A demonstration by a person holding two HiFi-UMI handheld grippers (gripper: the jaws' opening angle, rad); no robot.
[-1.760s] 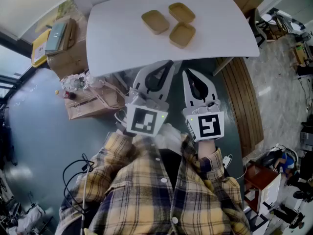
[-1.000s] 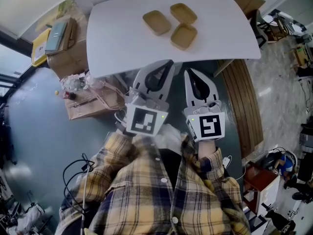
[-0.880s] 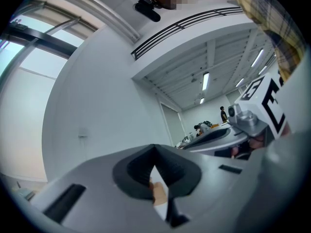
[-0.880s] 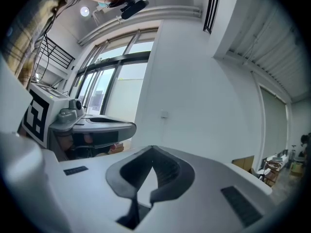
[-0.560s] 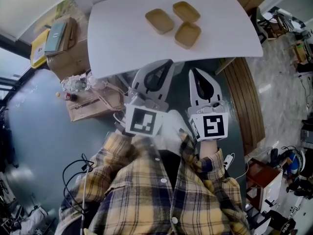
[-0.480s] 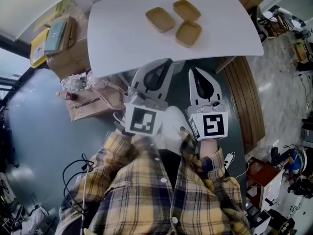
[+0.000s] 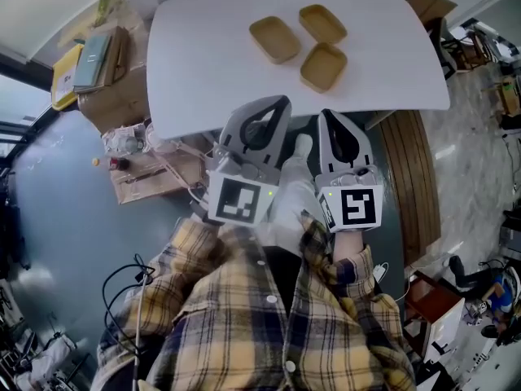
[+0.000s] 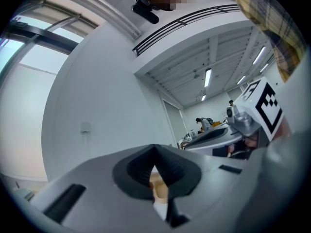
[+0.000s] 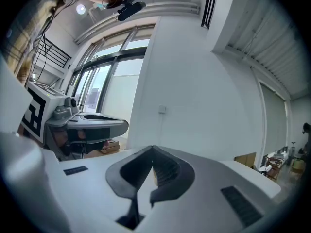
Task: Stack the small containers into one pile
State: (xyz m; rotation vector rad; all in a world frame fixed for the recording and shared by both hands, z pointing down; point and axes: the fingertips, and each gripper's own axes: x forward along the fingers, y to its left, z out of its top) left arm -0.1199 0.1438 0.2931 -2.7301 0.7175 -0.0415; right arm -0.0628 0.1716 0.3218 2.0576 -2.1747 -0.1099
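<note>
Approach step, nothing stacked: left gripper (image 7: 281, 102) and right gripper (image 7: 330, 115) empty, jaws pressed together. Three shallow tan rectangular containers (image 7: 323, 67) lay unstacked on white table (image 7: 203, 63) ahead of tips — next move probably needed jaws opened onto nearest rim

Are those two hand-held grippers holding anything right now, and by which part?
Nothing is held. The left hand-held gripper and right hand-held gripper both have jaws shut and empty; the small containers lie untouched on the table.
</note>
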